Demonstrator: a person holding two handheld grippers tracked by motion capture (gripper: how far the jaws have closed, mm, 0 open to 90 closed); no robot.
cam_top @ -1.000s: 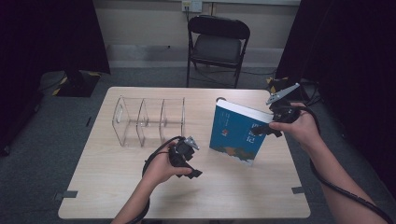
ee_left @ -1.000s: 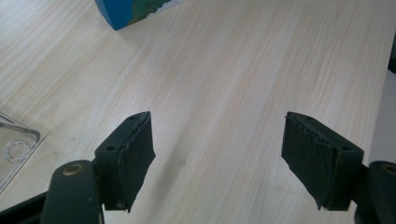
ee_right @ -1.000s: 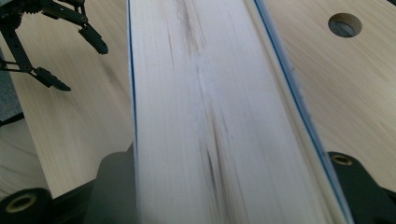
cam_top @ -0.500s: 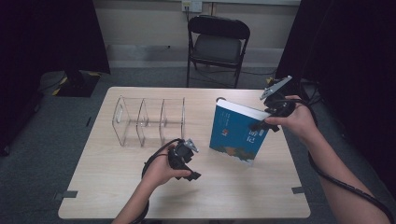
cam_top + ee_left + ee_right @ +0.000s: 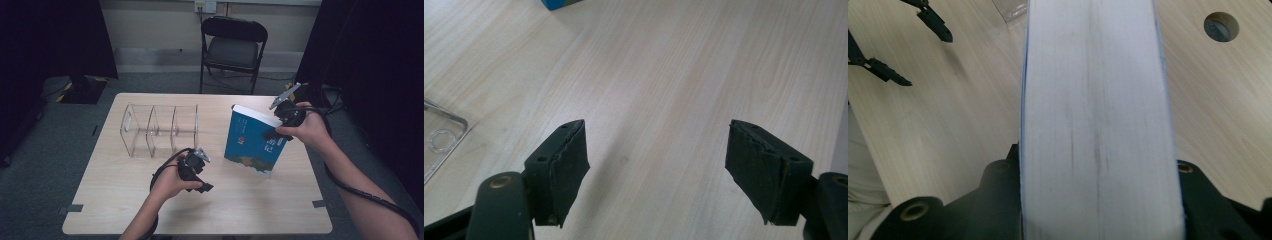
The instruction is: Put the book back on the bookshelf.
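Note:
A blue-covered book (image 5: 252,140) stands on its lower edge on the table, leaning. My right gripper (image 5: 277,125) grips its upper right edge. In the right gripper view the white page block (image 5: 1095,100) sits between the two black jaws of my right gripper (image 5: 1098,200), which have just closed and press on both covers. My left gripper (image 5: 206,172) hovers low over the table left of the book, open. Its pads (image 5: 566,170) stand wide apart over bare wood, with nothing between them in the left gripper (image 5: 656,170) view. That same left gripper (image 5: 923,52) is also seen from the right gripper's camera.
A clear plastic divider rack (image 5: 160,129) stands at the table's back left; its corner (image 5: 439,135) lies near my left gripper. A black folding chair (image 5: 232,47) is behind the table (image 5: 250,200). A round cable hole (image 5: 1220,26) is in the tabletop near the book.
My right hand has shifted a little up and along the book's right edge, toward its top corner. The book stays leaning on the table. The left hand has not moved.

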